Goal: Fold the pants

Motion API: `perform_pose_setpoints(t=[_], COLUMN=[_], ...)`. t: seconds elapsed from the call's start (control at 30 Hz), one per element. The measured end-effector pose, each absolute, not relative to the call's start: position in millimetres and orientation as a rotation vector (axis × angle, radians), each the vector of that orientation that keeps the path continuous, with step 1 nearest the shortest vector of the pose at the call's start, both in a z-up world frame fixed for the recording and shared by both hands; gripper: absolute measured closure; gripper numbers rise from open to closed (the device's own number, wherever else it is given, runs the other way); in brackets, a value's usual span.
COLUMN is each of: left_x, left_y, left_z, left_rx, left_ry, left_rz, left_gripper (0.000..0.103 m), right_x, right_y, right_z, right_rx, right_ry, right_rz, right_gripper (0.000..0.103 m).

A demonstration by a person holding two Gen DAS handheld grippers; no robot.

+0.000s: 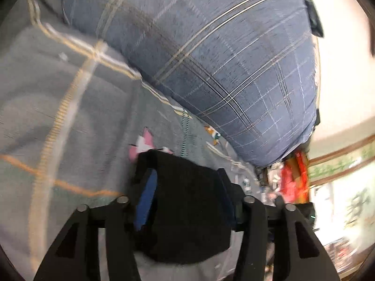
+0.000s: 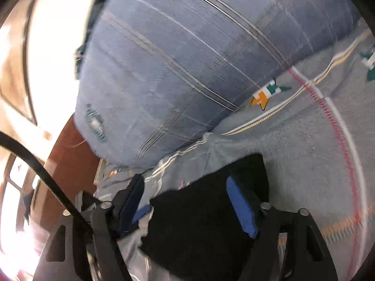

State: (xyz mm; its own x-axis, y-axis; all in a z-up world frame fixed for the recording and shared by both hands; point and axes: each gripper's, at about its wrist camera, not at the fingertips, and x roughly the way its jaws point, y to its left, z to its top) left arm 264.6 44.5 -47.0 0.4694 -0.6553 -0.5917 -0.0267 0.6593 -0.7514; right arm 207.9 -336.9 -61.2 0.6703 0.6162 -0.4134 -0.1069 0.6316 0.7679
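Black pants (image 1: pixel 187 210) lie bunched on a grey patterned bedsheet (image 1: pixel 70 117). In the left wrist view my left gripper (image 1: pixel 182 164) has the black cloth filling the whole gap between its blue pads (image 1: pixel 145 201), touching both. In the right wrist view the same black pants (image 2: pixel 199 222) lie between the fingers of my right gripper (image 2: pixel 185 179), which stands wide. Its right pad (image 2: pixel 241 208) rests against the cloth, while the left pad (image 2: pixel 131 201) is clear of it over the sheet (image 2: pixel 304 152).
A big blue plaid pillow or duvet (image 1: pixel 211 58) (image 2: pixel 175 58) rises just beyond both grippers. Past the bed's end are red clutter (image 1: pixel 294 182) and a bright window. A black cable (image 2: pixel 35 161) crosses the left of the right wrist view, over brown wood (image 2: pixel 68 159).
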Motion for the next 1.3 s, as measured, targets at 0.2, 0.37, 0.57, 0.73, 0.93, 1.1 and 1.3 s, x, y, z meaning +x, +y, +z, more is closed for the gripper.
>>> perform_pose_setpoints(t=[0.2, 0.37, 0.57, 0.73, 0.93, 1.1, 1.3], left_x=[190, 118, 61, 41, 25, 19, 6], left_y=[53, 41, 27, 15, -2, -26, -51], left_z=[-27, -19, -9, 3, 7, -1, 1], left_rx=[-0.564, -0.385, -0.245, -0.126, -0.101, -0.03, 0.043], left_ry=[0.985, 0.889, 0.791, 0.73, 0.729, 0.757, 0.742], left_rz=[-0.355, -0.24, -0.107, -0.022, -0.045, -0.061, -0.087], left_gripper=[0.047, 0.046, 0.033, 0.025, 0.018, 0.018, 0.018], right_x=[119, 65, 20, -8, -28, -30, -33], right_y=[-317, -295, -267, -244, -242, -255, -265], right_z=[-60, -82, -91, -83, -91, -104, -105], right_rx=[0.7, 0.653, 0.549, 0.324, 0.277, 0.316, 0.343], right_ry=[0.718, 0.73, 0.716, 0.652, 0.647, 0.695, 0.692], right_rz=[0.462, 0.409, 0.312, 0.198, 0.155, 0.126, 0.115], right_gripper=[0.019, 0.019, 0.019, 0.019, 0.017, 0.017, 0.017])
